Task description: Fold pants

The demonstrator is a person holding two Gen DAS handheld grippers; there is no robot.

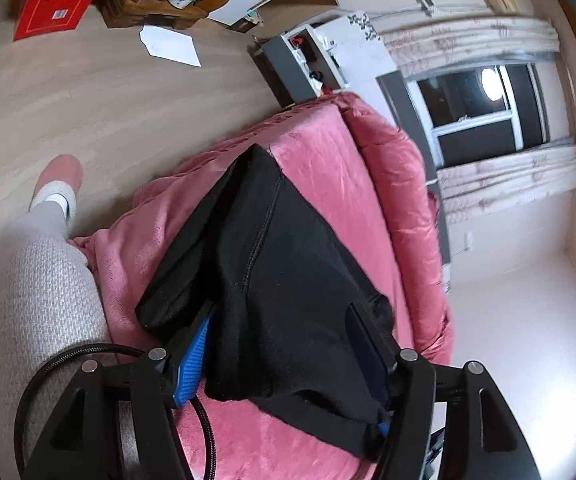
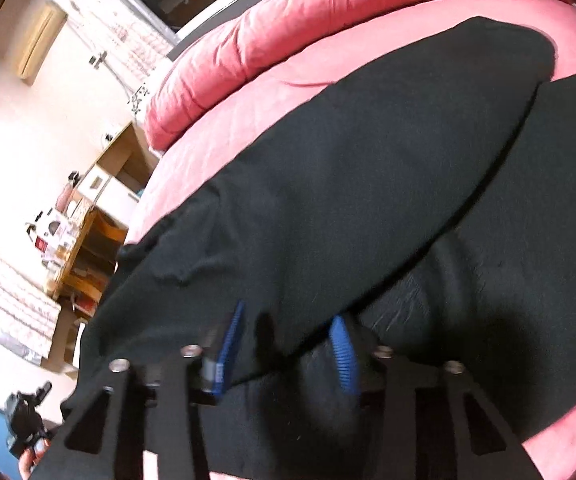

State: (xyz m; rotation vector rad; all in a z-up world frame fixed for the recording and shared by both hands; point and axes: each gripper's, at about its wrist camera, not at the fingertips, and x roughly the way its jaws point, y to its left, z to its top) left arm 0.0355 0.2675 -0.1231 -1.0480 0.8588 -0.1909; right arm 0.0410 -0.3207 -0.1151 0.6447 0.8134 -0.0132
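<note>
Garment: black soft-knit pants (image 1: 288, 248) lie on the pink plush blanket (image 1: 320, 160) that covers the bed; doubled over in layers, one stitched seam running along the upper layer; in the right wrist view the cloth (image 2: 348, 168) spreads across most of the bed, two lobes meeting at a slanted edge
Left tongs (image 1: 283, 344): jaws stand wide apart; a fold of the black cloth bulges between them; the blue ribbed pad (image 1: 193, 360) on one side shows bare and clear of the cloth; the other finger lies against or under the fabric, contact not certain; nothing gripped
Right tongs (image 2: 288, 344): jaws partly apart, low over the pants; both blue ribbed pads (image 2: 344, 360) visible with black cloth between them; picture blurred; pads do not appear to press on the cloth
Person: leg in grey knit trousers (image 1: 39, 280) stands just beside the bed; foot in a pink slipper (image 1: 61, 172) on the pale wood-look floor (image 1: 87, 100)
Surroundings: red flat box (image 1: 57, 4) and white sheet of paper (image 1: 171, 46) on the floor; dark window (image 1: 476, 108) beyond the bed
</note>
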